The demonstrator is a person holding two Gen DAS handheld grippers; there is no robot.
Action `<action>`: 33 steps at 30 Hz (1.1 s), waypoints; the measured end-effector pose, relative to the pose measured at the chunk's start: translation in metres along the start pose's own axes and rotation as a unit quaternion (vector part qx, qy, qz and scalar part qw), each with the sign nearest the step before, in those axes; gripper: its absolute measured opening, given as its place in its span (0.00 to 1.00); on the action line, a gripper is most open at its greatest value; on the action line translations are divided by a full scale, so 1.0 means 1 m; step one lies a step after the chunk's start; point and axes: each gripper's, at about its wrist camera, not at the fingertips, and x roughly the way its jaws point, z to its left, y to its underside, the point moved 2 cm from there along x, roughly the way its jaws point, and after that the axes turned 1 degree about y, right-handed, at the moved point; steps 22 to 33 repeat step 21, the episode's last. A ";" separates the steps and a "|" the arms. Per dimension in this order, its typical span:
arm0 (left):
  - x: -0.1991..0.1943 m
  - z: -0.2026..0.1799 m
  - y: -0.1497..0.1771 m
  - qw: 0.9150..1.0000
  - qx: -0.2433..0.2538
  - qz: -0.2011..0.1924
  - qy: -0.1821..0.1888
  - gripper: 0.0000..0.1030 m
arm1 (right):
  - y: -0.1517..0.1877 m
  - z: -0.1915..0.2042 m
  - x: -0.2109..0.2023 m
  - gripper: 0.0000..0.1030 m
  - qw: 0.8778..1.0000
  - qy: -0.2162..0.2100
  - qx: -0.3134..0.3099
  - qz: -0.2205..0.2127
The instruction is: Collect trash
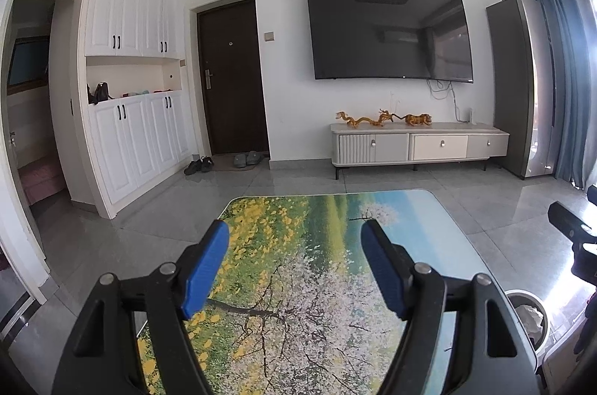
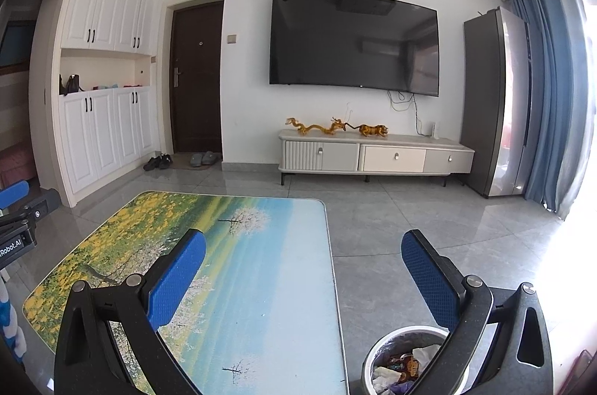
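The left tongs (image 1: 294,268) stand wide over the desk (image 1: 298,283), with nothing between their blue pads (image 1: 207,268). The right tongs (image 2: 304,283) also stand wide and hold nothing; their left pad (image 2: 175,279) hangs over the desk's right half and their right pad (image 2: 429,279) hangs past the right edge, over the floor (image 2: 410,238).

The desk top carries a printed scene of yellow flowers, a blossoming tree and blue sky, and no loose trash shows on the part in view.

The bin (image 2: 377,350) stands on the floor just beside the desk's right edge, near the near right corner. It holds trash (image 2: 406,365): crumpled white paper and coloured wrappers. The right finger of the right tongs covers part of its rim. In the left wrist view the same bin (image 1: 541,316) shows past the right finger, with white paper inside.

Across the floor, a TV (image 2: 354,44) hangs on the wall above a low cabinet (image 2: 373,156) bearing golden figurines (image 2: 335,127). A dark door (image 2: 196,78) and white cupboards (image 2: 104,78) lie left, a blue curtain (image 2: 552,96) right.
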 end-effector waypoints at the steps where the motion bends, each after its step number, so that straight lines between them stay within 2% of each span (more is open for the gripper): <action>1: 0.000 0.000 0.001 1.000 0.000 0.000 0.000 0.70 | 0.000 0.000 0.000 1.00 1.000 0.000 0.000 0.000; 33: 0.005 0.002 0.000 1.000 -0.005 0.008 0.011 0.70 | 0.004 -0.001 0.009 1.00 1.000 -0.002 -0.002 0.015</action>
